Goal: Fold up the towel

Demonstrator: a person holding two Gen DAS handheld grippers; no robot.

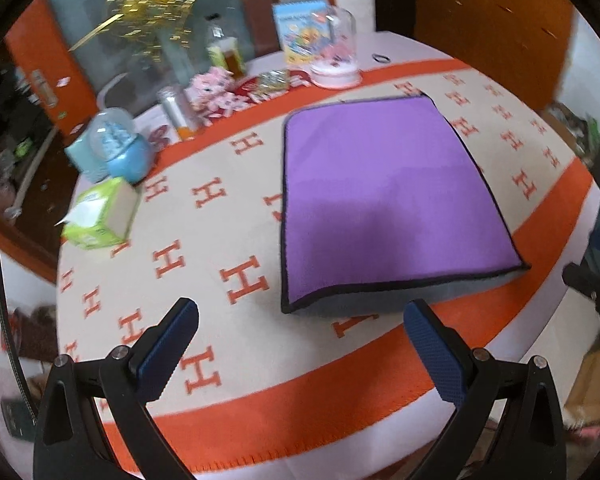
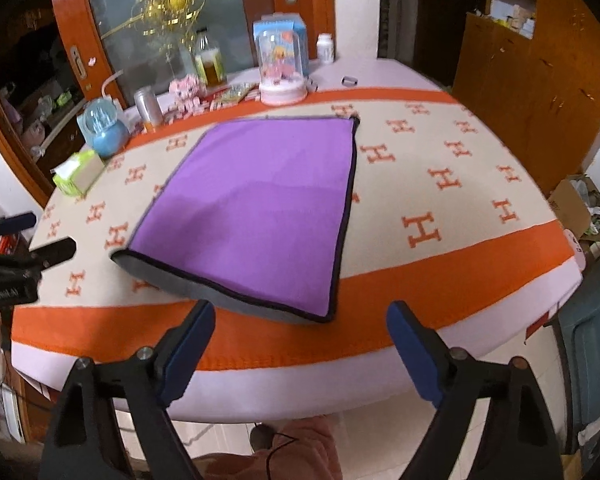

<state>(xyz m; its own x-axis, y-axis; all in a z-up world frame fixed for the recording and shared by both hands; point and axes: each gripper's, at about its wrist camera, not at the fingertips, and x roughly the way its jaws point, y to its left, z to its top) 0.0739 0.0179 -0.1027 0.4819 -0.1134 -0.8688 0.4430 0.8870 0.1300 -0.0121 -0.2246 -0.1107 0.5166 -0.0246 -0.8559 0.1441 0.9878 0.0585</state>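
Observation:
A purple towel (image 1: 388,192) with a dark border and grey underside lies on the table, folded over once, its grey lower layer showing along the near edge. It also shows in the right wrist view (image 2: 260,208). My left gripper (image 1: 300,320) is open and empty, hovering just short of the towel's near edge. My right gripper (image 2: 300,320) is open and empty, near the table's front edge, just short of the towel's near right corner. The left gripper (image 2: 40,248) shows at the left of the right wrist view.
The table carries an orange and cream H-patterned cloth (image 1: 204,264). At the far left stand a green tissue box (image 1: 100,216), a blue snow globe (image 1: 120,148), a silver can (image 1: 176,108). At the back stand a pink dome ornament (image 2: 282,68), bottles and small toys.

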